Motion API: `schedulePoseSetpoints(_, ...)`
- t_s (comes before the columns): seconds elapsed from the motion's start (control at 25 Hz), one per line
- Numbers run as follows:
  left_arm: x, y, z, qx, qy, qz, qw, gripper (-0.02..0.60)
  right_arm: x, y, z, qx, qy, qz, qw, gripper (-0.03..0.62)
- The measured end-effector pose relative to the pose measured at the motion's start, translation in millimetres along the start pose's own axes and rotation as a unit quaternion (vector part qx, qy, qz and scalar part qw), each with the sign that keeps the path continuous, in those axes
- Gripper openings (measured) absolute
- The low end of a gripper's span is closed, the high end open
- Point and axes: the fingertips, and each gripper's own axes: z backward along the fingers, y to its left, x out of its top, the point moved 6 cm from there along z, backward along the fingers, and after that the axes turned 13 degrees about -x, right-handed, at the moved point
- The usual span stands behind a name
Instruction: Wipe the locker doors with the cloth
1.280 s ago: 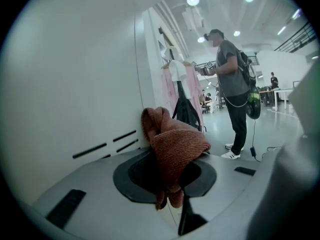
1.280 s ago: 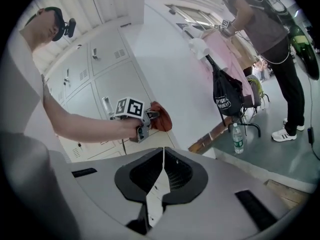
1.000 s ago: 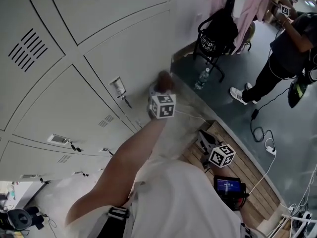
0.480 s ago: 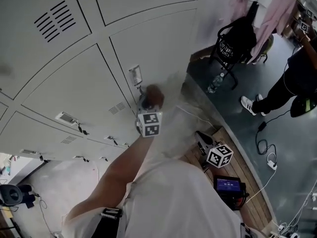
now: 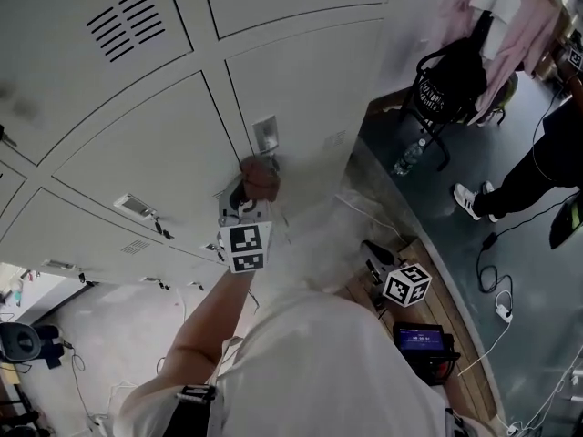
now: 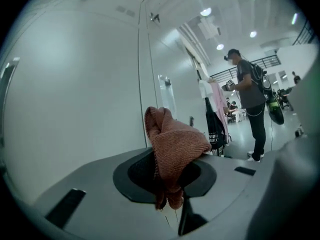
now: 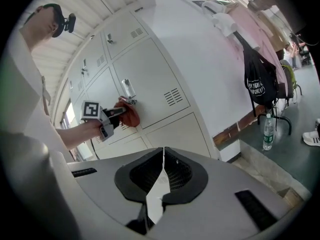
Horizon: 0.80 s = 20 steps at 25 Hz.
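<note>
Rust-brown cloth (image 5: 260,178) at frame centre, against a grey locker door (image 5: 146,157), just below its latch (image 5: 265,135). Clamped in the left gripper (image 5: 246,200). Right gripper (image 7: 162,173) lower right, jaws clenched, nothing between.

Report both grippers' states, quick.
Left gripper: shut on the reddish-brown cloth.
Right gripper: shut, nothing between its jaws.
</note>
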Motion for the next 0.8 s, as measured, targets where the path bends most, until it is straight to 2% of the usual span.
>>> schedulePoseSetpoints(0.08, 32.8, -0.8, 1.7, 0.01, -0.022, -0.046, 0.9986, 0.08, 2.4, 4.4, -3.0, 0.004, -0.003, 0.003, 1.0, 0.02)
schedulePoseSetpoints(0.2, 77.1, -7.6, 0.3, 0.019, -0.053, -0.115, 0.9918, 0.08, 3.1, 6.5, -3.3, 0.004, -0.007, 0.004, 1.0, 0.02)
schedulePoseSetpoints(0.28, 88.8, -19.6, -11.2, -0.008, -0.047, -0.123, 0.9913, 0.08, -0.3, 4.0, 0.6, -0.003, -0.006, -0.001, 1.0, 0.02)
schedulePoseSetpoints(0.36, 87.3, -31.7, -31.0, -0.032, -0.017, -0.126, 0.9914, 0.08, -4.9, 0.5, 6.3, -0.012, -0.007, -0.007, 1.0, 0.02)
schedulePoseSetpoints(0.44, 85.5, -39.6, -49.4, -0.034, 0.011, -0.128, 0.9911, 0.08, -8.5, -2.8, 12.9, -0.021, -0.008, -0.012, 1.0, 0.02)
schedulePoseSetpoints(0.52, 89.2, -50.5, -64.2, -0.038, 0.022, -0.136, 0.9898, 0.08, -10.2, -7.8, 19.9, -0.031, -0.012, -0.018, 0.999, 0.02)
schedulePoseSetpoints(0.68, 91.1, -85.0, -101.2, -0.074, 0.044, -0.189, 0.9782, 0.08, -12.2, -17.5, 32.8, -0.056, -0.022, -0.031, 0.998, 0.02)
schedulePoseSetpoints(0.8, 88.5, -101.9, -131.5, -0.083, 0.05, -0.2, 0.9751, 0.08, -12.5, -23.5, 41.8, -0.07, -0.03, -0.038, 0.996, 0.02)
